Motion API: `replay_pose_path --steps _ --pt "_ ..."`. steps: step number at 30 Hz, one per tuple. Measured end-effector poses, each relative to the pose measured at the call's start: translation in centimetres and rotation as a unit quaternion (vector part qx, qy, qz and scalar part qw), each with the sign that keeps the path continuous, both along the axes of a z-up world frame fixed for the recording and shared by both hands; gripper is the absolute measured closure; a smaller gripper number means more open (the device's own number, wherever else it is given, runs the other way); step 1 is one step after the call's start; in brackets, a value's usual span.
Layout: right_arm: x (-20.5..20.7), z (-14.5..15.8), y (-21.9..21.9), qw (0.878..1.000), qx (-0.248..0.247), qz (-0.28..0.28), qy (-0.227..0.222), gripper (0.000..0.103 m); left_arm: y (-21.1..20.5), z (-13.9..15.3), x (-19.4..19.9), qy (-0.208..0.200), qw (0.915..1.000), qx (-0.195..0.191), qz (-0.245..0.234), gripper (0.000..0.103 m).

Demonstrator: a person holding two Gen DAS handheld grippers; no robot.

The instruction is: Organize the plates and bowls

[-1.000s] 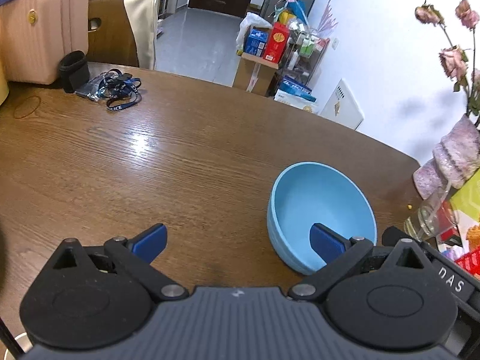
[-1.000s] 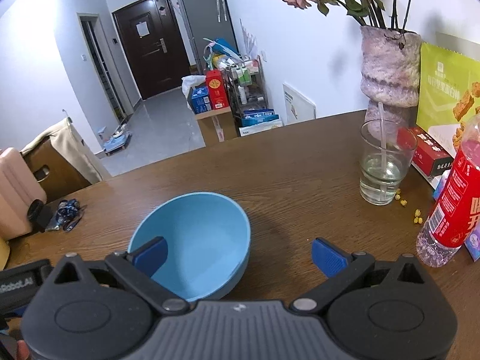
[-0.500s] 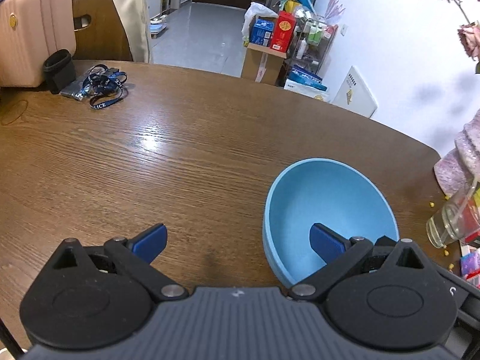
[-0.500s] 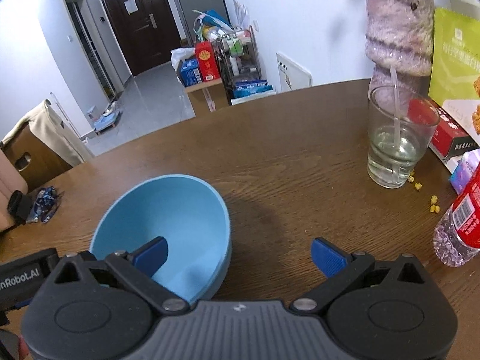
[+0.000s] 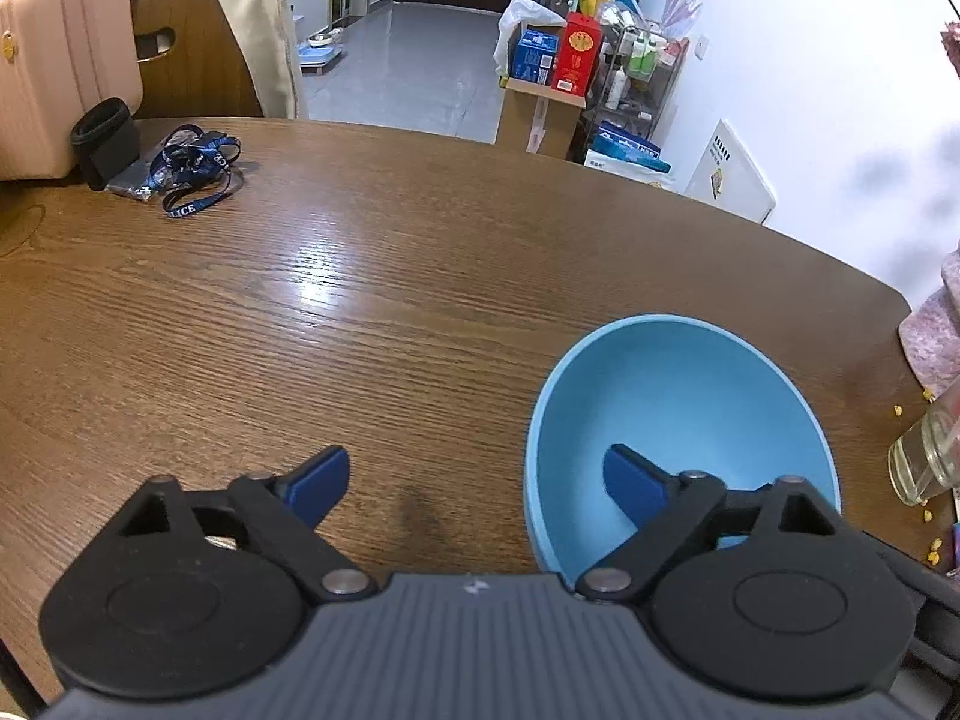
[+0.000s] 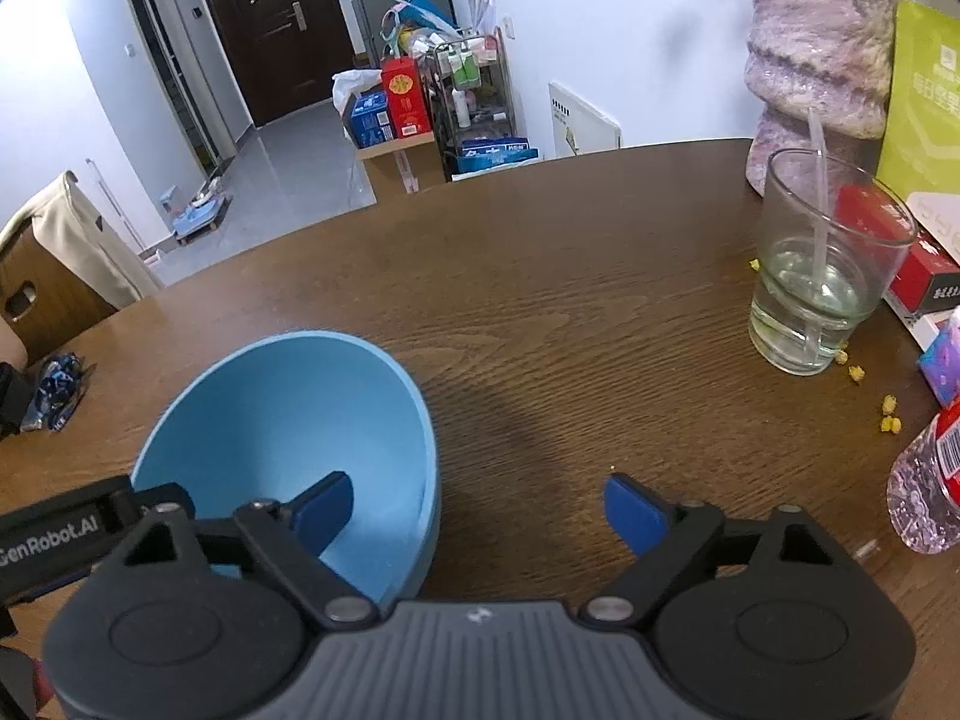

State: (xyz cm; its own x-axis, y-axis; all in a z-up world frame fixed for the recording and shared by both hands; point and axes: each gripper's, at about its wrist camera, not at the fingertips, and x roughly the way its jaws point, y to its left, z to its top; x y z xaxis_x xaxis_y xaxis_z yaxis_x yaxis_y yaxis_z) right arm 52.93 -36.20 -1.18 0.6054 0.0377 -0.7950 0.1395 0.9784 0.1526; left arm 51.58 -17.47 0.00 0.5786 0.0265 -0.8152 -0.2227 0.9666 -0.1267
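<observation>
A glass of water (image 6: 825, 276) with a straw stands to the right of the blue bowl (image 6: 288, 438), near a pink vase (image 6: 816, 54), a bottle (image 6: 930, 480) and scattered yellow crumbs (image 6: 888, 414); a lanyard (image 5: 192, 174) lies far across the brown wooden desk (image 5: 360, 300). The bowl sits on the desk, its rim straddled on either side by the left gripper (image 5: 477, 480) and right gripper (image 6: 477, 507) (fingers closing, pads not yet pressing). Beyond are a chair (image 5: 198, 48), shelves and a dark door (image 6: 270, 24).
</observation>
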Motion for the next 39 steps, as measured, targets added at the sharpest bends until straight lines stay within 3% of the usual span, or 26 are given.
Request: replay_pose_path --steps 3,5,11,13,14,22,39 --pt "0.3 -0.2 0.4 1.000 -0.005 0.004 0.002 0.025 -0.2 -0.2 0.1 0.002 1.0000 -0.002 -0.002 0.018" --pt "0.4 -0.4 0.6 1.000 -0.007 0.006 0.002 0.032 -0.3 -0.2 0.2 0.003 1.0000 -0.002 -0.006 0.031" --pt "0.8 -0.7 1.2 1.000 0.003 0.022 0.007 0.068 -0.6 -0.3 0.4 0.004 0.9995 -0.014 -0.029 0.059" --pt "0.8 -0.8 1.2 1.000 0.011 0.022 0.005 0.085 -0.7 -0.3 0.4 0.004 0.9992 -0.018 -0.035 0.067" --pt "0.8 -0.9 1.2 1.000 0.015 0.025 0.005 0.086 -0.9 -0.4 0.5 0.004 0.9991 -0.017 -0.038 0.072" --pt "0.7 -1.0 1.0 0.999 0.037 0.026 -0.009 0.094 -1.2 -0.5 0.6 0.005 0.9987 -0.020 -0.047 0.082" --pt "0.5 -0.8 1.6 0.999 0.024 0.032 -0.025 0.094 -1.2 0.0 0.1 -0.010 0.9988 -0.009 -0.048 0.083"
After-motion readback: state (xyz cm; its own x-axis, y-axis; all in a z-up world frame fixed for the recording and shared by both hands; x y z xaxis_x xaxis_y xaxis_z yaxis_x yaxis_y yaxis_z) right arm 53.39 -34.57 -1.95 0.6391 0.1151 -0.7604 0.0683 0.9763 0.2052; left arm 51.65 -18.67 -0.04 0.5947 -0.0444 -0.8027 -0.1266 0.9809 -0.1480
